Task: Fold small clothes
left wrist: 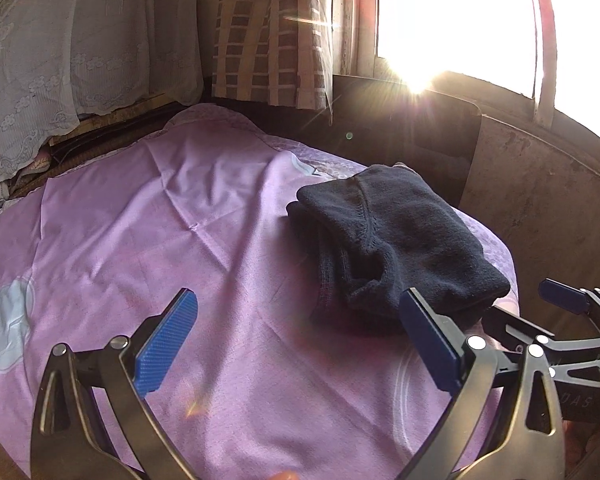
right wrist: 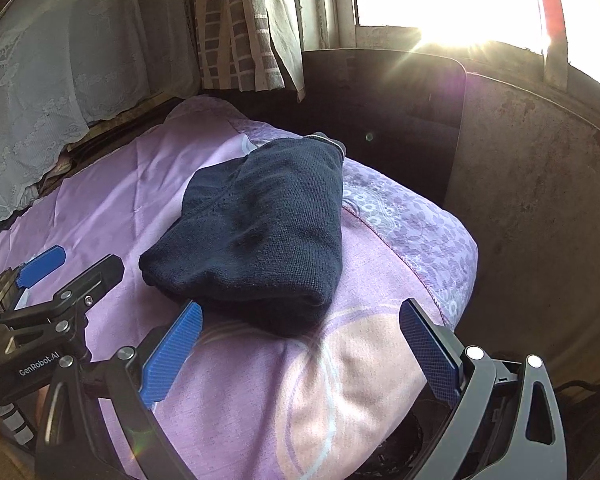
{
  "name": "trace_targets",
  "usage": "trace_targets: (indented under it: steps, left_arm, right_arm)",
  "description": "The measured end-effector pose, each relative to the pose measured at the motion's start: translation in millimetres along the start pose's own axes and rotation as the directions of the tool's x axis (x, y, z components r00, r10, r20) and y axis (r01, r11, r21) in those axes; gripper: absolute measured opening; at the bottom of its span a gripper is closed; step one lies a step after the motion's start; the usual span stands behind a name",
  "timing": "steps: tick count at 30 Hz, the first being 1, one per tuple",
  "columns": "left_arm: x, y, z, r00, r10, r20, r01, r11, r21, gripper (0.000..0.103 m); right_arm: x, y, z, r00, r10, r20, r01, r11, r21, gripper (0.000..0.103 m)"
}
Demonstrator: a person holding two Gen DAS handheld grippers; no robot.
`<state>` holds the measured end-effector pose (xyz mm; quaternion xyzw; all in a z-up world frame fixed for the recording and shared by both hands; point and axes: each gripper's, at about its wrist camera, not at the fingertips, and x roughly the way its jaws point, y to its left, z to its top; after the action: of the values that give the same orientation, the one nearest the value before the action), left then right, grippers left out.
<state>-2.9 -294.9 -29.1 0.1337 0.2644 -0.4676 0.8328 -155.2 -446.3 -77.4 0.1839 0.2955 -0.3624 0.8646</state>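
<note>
A dark navy knitted garment point(left wrist: 396, 236) lies folded into a thick bundle on the purple bed sheet point(left wrist: 180, 216), near the bed's right corner. My left gripper point(left wrist: 300, 312) stands open over bare sheet, just short of the bundle's near edge, holding nothing. In the right wrist view the same folded garment point(right wrist: 264, 228) sits ahead of my right gripper point(right wrist: 300, 320), which is open and empty, its left pad point(right wrist: 172, 354) close to the bundle's near end. Each gripper shows in the other's view: the right gripper point(left wrist: 568, 300) at the far right, the left gripper point(right wrist: 56, 268) at the far left.
A lace-covered pile point(left wrist: 60, 60) rises at the bed's far left. A checked curtain point(left wrist: 268, 32) hangs beside a bright window point(left wrist: 452, 12) with strong glare. A dark board point(left wrist: 420, 132) and a brown wall point(right wrist: 540, 200) bound the bed on the right. The sheet's left half point(left wrist: 100, 240) is bare.
</note>
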Motion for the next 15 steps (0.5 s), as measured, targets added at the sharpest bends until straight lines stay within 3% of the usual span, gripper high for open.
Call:
trace_targets:
  steps: [6,10,13,15]
  left_arm:
    - [-9.2,2.8,6.0,1.0,-0.02,0.005,0.02,1.0,0.016,0.099]
    - [-14.7,6.1,8.2,0.994,-0.096,-0.05,0.096,0.995,-0.009,0.099]
    - [-27.5,6.2,6.6,0.991,-0.135,-0.02,0.135,0.991,-0.015,0.099]
    - [-37.6,4.4,7.9,0.994,-0.105,-0.003,0.105,0.994,0.004,0.099]
  right_arm:
    - [-5.5,4.9,1.6,1.0,0.016,-0.026,-0.016,1.0,0.005,0.099]
    - [-20.1,9.0,4.5,0.999,0.021,-0.047,-0.022,0.999,-0.024,0.099]
    - [-38.8,13.5,0.4,0.999,0.034,-0.023,-0.035,0.999,-0.039,0.099]
    - [-46.8,17.4,-2.2,0.999,0.031,0.005,-0.031,0.999,-0.043,0.099]
